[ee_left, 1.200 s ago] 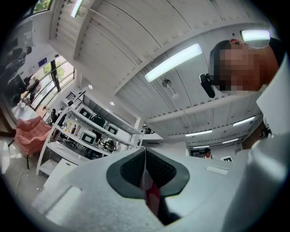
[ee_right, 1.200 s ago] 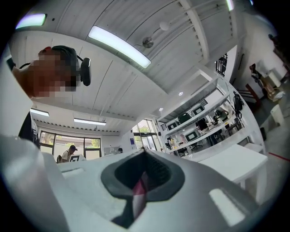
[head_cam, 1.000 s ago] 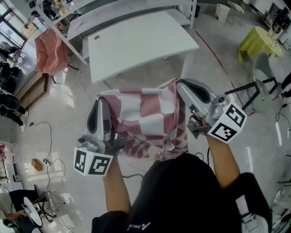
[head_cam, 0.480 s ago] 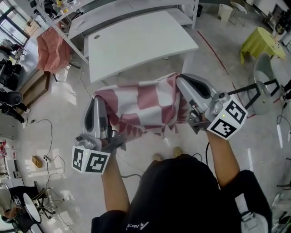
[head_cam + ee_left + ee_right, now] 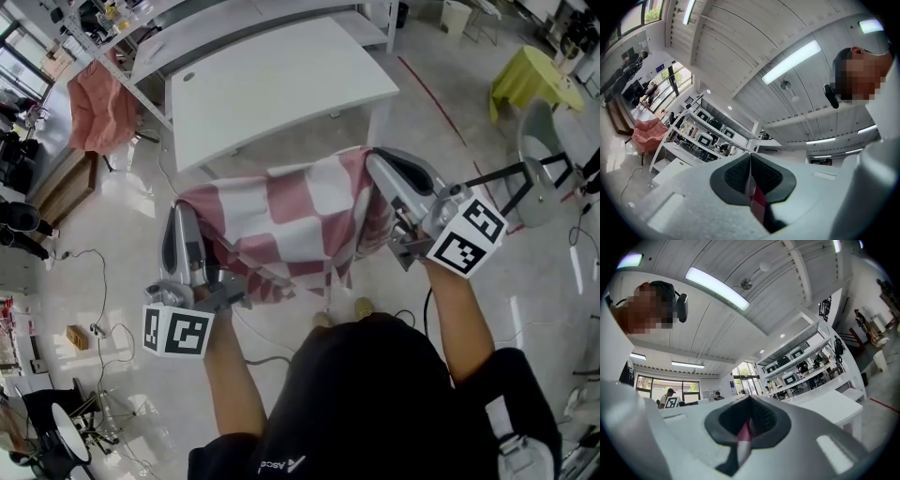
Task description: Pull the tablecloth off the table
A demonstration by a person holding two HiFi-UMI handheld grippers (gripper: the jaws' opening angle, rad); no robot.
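Pinching tablecloth (image 5: 281,220) corners tight in left hand-held gripper (image 5: 181,217) and right hand-held gripper (image 5: 373,161). Held apart to keep it spread, hanging clear of the surface (image 5: 272,84).

A roomy lab or test hall, I'd say. The pale polished floor (image 5: 127,230) has loose cables (image 5: 103,300) trailing over it. A plain white worktop (image 5: 272,84) stands out in the open. Behind it run metal shelf racks (image 5: 679,140) stacked with boxy devices (image 5: 704,139) (screens or ovens, hard to tell). Long strip lights (image 5: 791,62) hang under a ribbed white ceiling (image 5: 740,42). A few people (image 5: 669,397) stand by tall windows (image 5: 656,380) at the far end.
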